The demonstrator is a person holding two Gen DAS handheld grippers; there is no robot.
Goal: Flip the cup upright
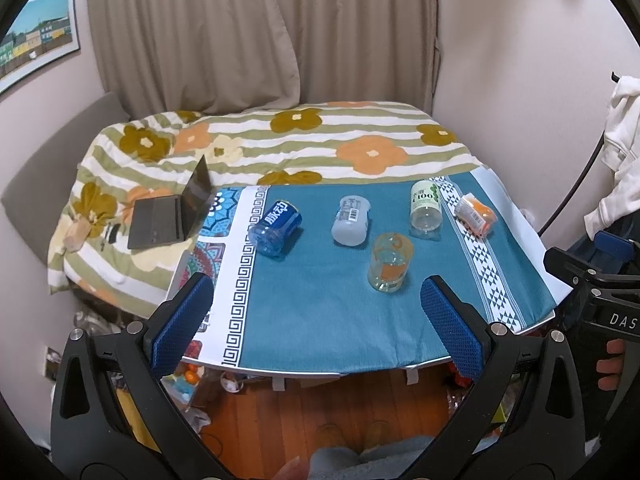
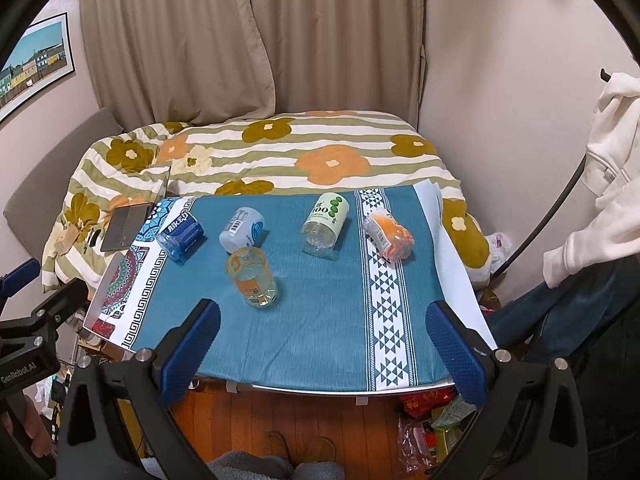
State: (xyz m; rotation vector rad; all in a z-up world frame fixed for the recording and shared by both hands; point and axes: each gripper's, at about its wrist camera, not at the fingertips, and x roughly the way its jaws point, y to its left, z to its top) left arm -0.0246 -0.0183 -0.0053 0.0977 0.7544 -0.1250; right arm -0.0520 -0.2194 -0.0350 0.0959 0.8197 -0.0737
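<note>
A clear glass cup with orange print [image 1: 389,262] stands on the teal tablecloth [image 1: 320,304], wide base towards me; it also shows in the right wrist view [image 2: 252,276]. Behind it lie several cut bottle cups on their sides: a blue one [image 1: 276,229] [image 2: 181,236], a frosted white one [image 1: 351,221] [image 2: 241,229], a green-labelled clear one [image 1: 426,210] [image 2: 325,225] and an orange-and-white one [image 1: 476,214] [image 2: 389,236]. My left gripper [image 1: 316,326] is open and empty at the table's near edge. My right gripper [image 2: 322,344] is open and empty, also at the near edge.
A bed with a flowered quilt [image 1: 280,140] lies behind the table, with an open laptop [image 1: 172,216] on it. Wood floor [image 1: 320,408] and clutter lie under the table. White clothing [image 2: 608,168] hangs at the right. Curtains cover the back wall.
</note>
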